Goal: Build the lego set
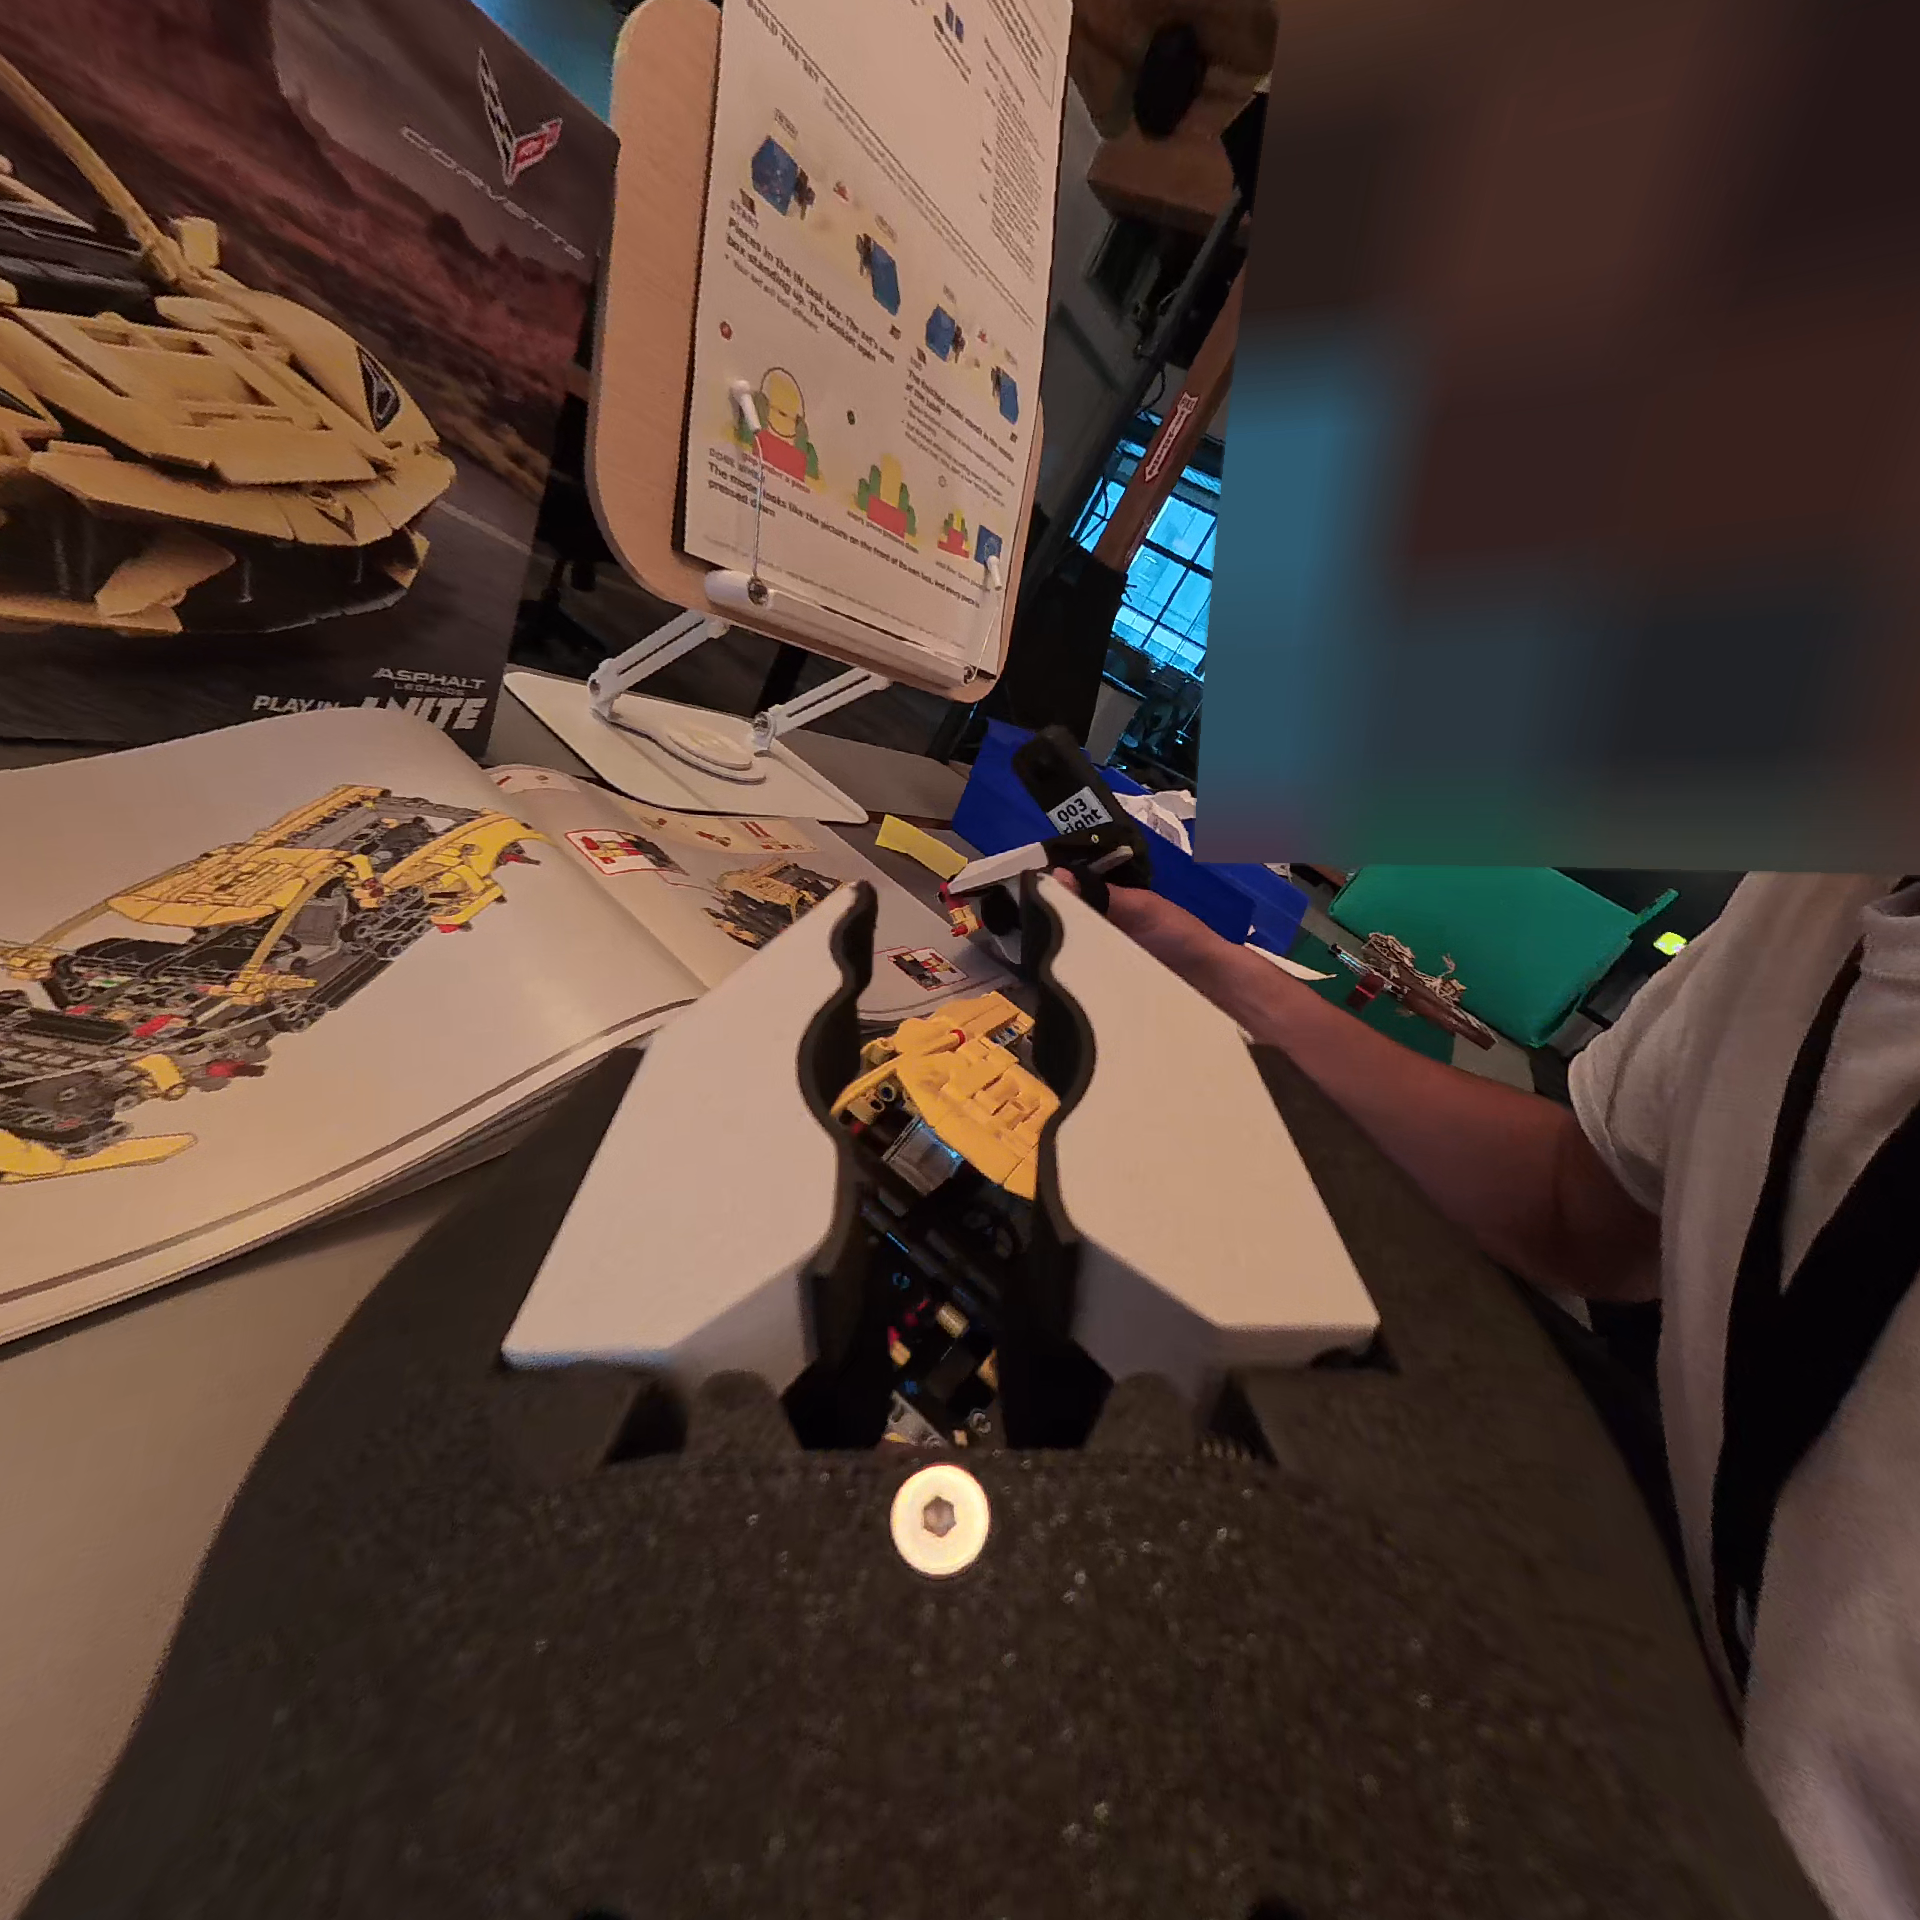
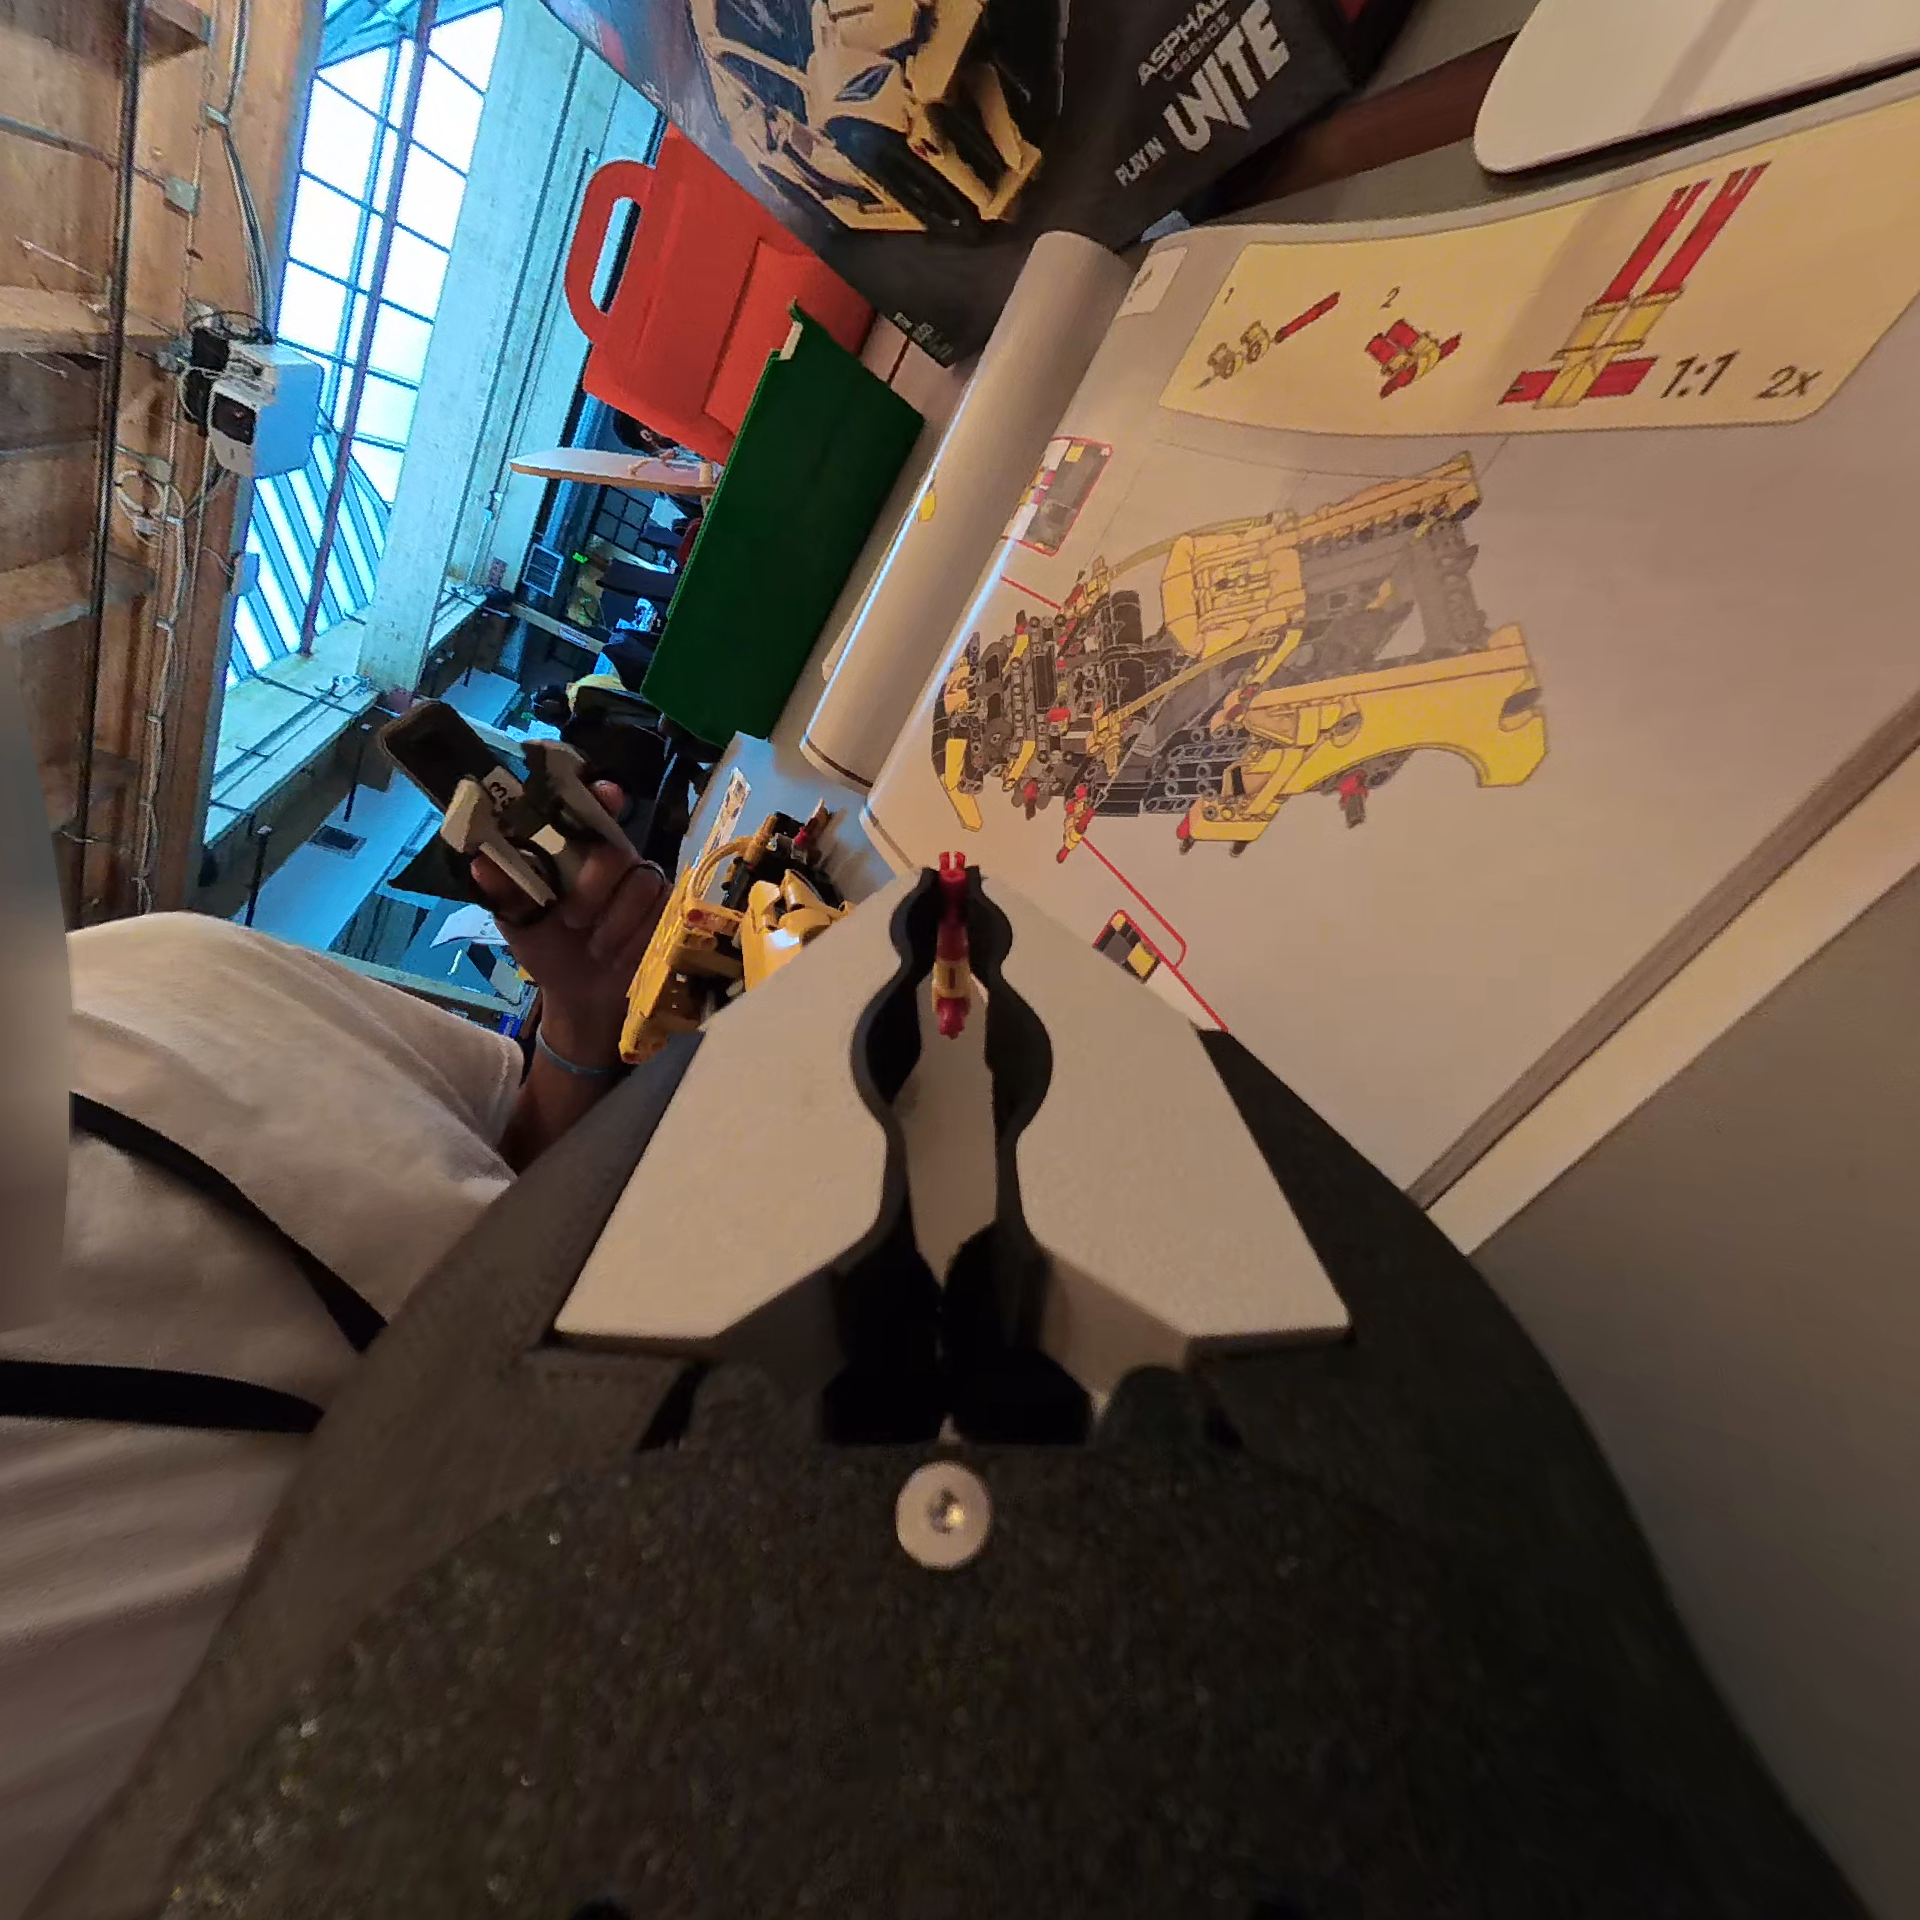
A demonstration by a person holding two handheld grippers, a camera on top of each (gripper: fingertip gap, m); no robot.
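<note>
Lego model: one partly built yellow-and-black brick car body (image 1: 951, 1101); you have it between the fingers of your left gripper (image 1: 940, 914), above the table edge just beside the open booklet.
Set box: one large dark cardboard box with a yellow car pictured on it (image 1: 239, 343), standing upright at the back of the table.
Instruction booklet: one open booklet with grey pages (image 2: 1455, 831), lying flat, with a big yellow car drawing on each visible page.
Sheet stand: one wooden board on a white folding stand (image 1: 821, 343), carrying one printed sheet, behind the booklet.
Bins: one blue plastic bin (image 1: 1184, 862) beyond your right gripper; one green one (image 2: 779, 561) farther off.
Small piece: one slim red-and-yellow pin assembly (image 2: 951, 951), pinched at the tips of your right gripper (image 2: 951, 883), held over the booklet.
Tongs: left narrow around the model; right nearly closed on the pin assembly.
</note>
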